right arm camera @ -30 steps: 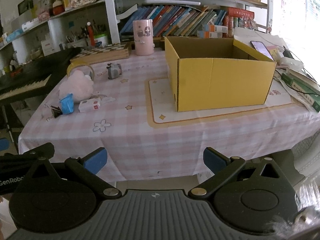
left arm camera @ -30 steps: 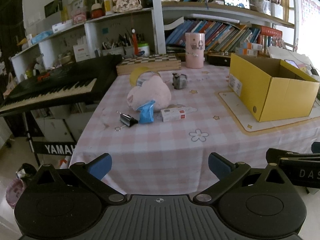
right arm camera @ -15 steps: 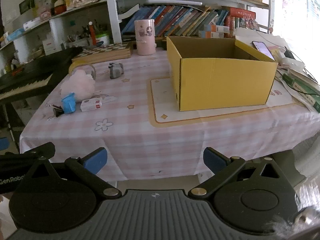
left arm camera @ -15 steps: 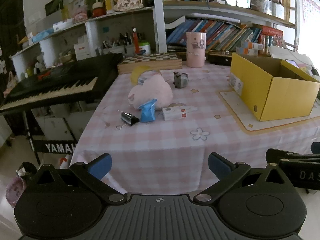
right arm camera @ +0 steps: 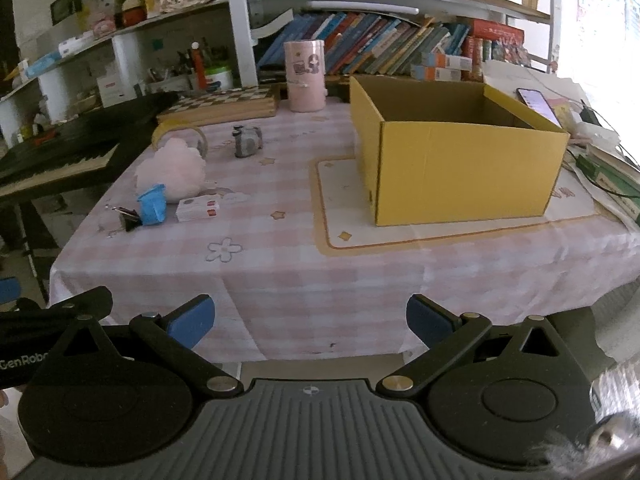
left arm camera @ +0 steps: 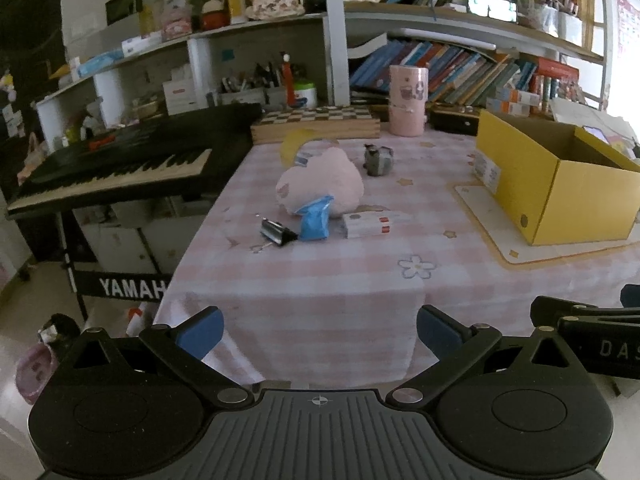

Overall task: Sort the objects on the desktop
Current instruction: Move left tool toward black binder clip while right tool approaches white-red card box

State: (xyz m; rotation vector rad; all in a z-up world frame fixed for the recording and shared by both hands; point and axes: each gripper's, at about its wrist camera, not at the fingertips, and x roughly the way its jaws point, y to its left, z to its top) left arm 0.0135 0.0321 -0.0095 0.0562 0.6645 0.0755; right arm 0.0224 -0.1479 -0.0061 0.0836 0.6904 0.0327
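The left gripper [left arm camera: 318,330], jaws spread wide and empty like the right gripper [right arm camera: 310,320], hangs off the desk's near edge, nearer the clutter: binder clip [left arm camera: 276,232], blue packet [left arm camera: 314,220] and small carton [left arm camera: 366,223], toward the left edge, carton lying crosswise.

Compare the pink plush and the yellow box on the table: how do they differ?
The pink plush is soft, rounded and lumpy; the yellow box is rigid cardboard with flat walls. The plush is far smaller than the box. The plush lies on the bare checked cloth among small items; the box stands on a cream mat, top open. Both rest on the same table, untouched by either gripper.
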